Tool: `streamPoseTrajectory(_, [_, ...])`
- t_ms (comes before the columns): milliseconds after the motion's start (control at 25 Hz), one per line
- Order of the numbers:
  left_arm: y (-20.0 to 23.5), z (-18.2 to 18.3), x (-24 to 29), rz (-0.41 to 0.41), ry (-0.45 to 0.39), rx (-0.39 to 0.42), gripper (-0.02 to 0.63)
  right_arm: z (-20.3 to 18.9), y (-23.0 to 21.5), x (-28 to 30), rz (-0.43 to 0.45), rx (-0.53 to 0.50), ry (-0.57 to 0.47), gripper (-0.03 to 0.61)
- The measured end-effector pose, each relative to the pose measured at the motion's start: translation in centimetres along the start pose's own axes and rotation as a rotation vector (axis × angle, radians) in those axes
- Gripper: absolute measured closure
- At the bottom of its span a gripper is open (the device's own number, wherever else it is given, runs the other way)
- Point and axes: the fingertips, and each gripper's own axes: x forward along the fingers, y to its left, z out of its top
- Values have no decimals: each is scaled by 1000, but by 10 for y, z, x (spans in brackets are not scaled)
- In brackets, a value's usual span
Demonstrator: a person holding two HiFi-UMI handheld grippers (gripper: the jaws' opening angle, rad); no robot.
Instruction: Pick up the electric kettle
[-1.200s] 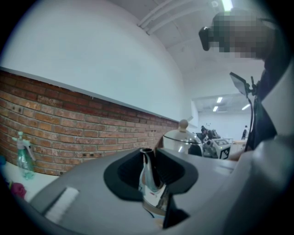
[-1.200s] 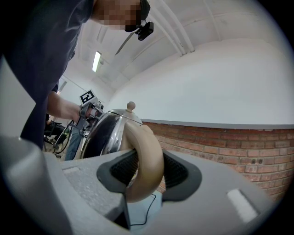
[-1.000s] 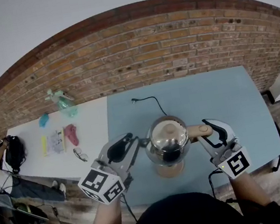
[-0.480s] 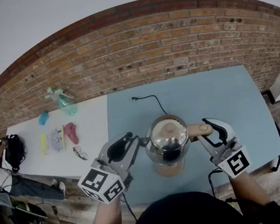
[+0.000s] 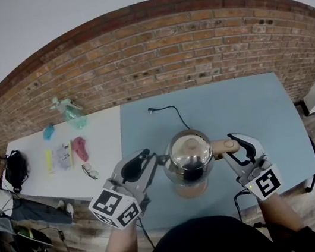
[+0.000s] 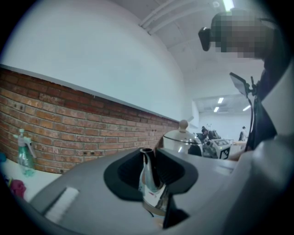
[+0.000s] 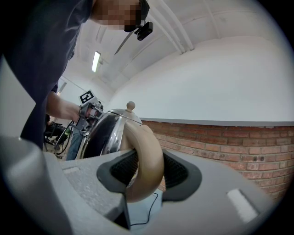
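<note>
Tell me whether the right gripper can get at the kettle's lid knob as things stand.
Probably not: the right gripper is clamped on the handle, and the left gripper on the spout. The lid knob stands bare on top, so letting go would free the way.

The premises appeared to be an open-plan lab or workshop, not a home. A brick wall [image 5: 192,50] under white plaster ran behind two work tabletops, one blue [image 5: 252,117] and one white [image 5: 104,150], the latter bearing a spray bottle [image 5: 71,114]. Strip lights [image 7: 96,60] hung overhead. The floor [image 5: 81,241] was wood plank. Other people [image 6: 242,132] stood at distant stations.
</note>
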Motion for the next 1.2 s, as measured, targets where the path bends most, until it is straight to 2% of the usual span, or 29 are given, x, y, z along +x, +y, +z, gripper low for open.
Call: streamPoseTrajectory(1200, [4,-30,1,2,45,-53,529,-27,8,0,32,42,51,422])
